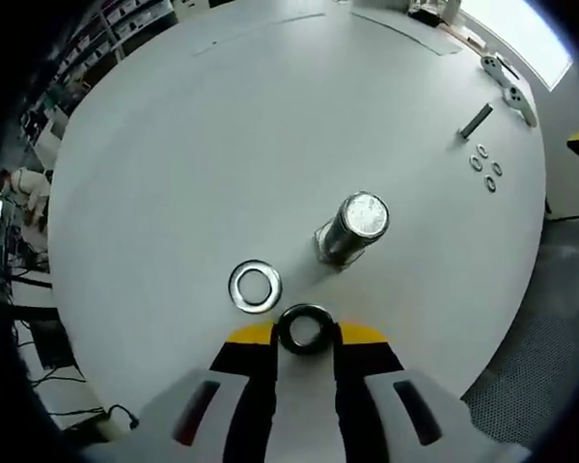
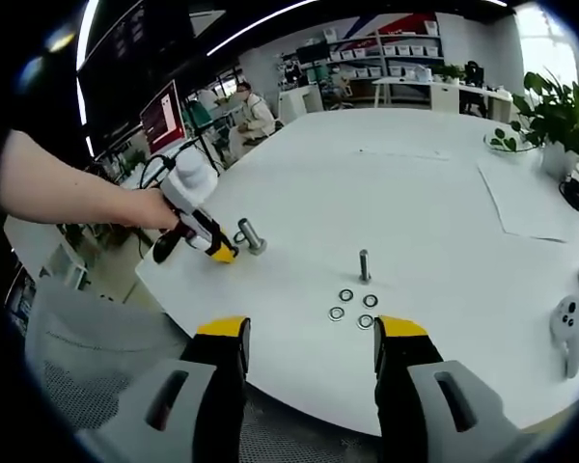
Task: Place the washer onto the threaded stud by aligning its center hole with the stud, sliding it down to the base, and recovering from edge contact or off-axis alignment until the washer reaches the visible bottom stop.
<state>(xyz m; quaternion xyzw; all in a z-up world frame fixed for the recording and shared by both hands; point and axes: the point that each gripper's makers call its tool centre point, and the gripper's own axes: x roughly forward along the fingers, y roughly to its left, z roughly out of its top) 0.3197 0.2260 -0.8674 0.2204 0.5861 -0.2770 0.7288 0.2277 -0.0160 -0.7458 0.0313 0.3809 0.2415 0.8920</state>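
Left gripper view looks almost straight down along the left gripper (image 1: 306, 340), whose yellow-tipped black jaws are closed to a narrow gap on a dark washer (image 1: 305, 328), pinched at its rim so that the centre hole stays clear and faces forward. That edge hold looks chosen to leave the hole free to be lined up over the threaded stud (image 1: 352, 229), which stands upright on the white round table (image 1: 174, 164) just ahead of the jaws; its flat, bright metal end face points up at the camera and its shank drops to a broader base. The washer is near the stud but apart from it, not yet over its axis. A second, shiny flat washer (image 1: 255, 286) lies on the table just beside the jaw tips. Further off are four small washers (image 1: 484, 165) in a cluster and a slimmer bolt (image 1: 476, 122) lying next to them.

Right gripper view shows the right gripper (image 2: 311, 340) held back off the table edge, jaws wide apart and empty, probably kept clear as a spare. From there a hand (image 2: 159, 207) carries the left gripper (image 2: 222, 254) close to the stud (image 2: 250, 235). A pair of white game controllers (image 2: 574, 313) rests at the far right.
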